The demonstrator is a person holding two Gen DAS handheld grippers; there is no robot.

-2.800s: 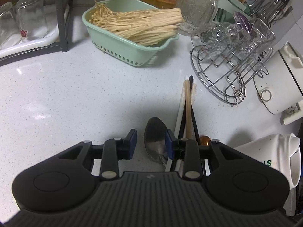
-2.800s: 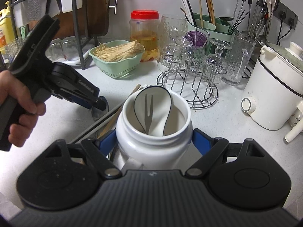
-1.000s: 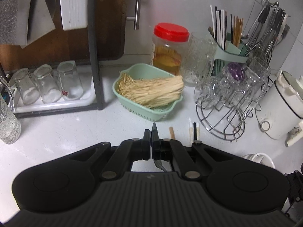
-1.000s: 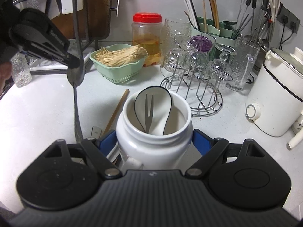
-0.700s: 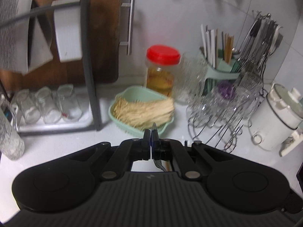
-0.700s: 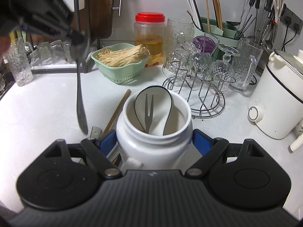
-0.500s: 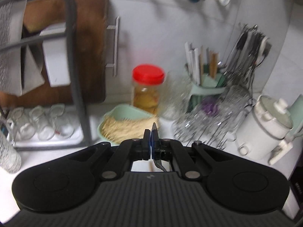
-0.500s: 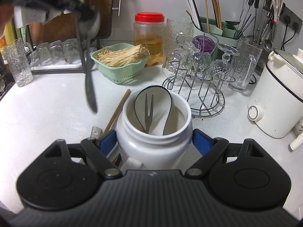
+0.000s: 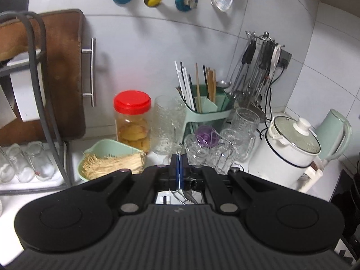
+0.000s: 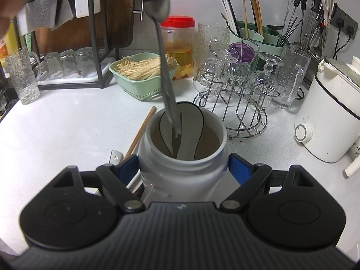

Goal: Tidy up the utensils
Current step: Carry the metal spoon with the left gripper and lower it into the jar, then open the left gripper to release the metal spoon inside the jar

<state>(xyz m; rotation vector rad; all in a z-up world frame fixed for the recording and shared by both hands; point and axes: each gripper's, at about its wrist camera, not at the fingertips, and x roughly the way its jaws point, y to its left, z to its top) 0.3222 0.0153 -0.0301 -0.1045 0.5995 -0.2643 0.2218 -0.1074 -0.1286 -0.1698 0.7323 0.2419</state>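
Spoon | clamped in left hand-held gripper, hanging into jar | right hand-held gripper grasping jar

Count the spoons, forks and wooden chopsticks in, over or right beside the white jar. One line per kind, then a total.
Spoons: 2, the metal spoon held by the left gripper and the ceramic spoon in the white jar.
Forks: 1, the fork in the jar.
Wooden chopsticks: 1, the wooden chopstick on the counter.
Total: 4
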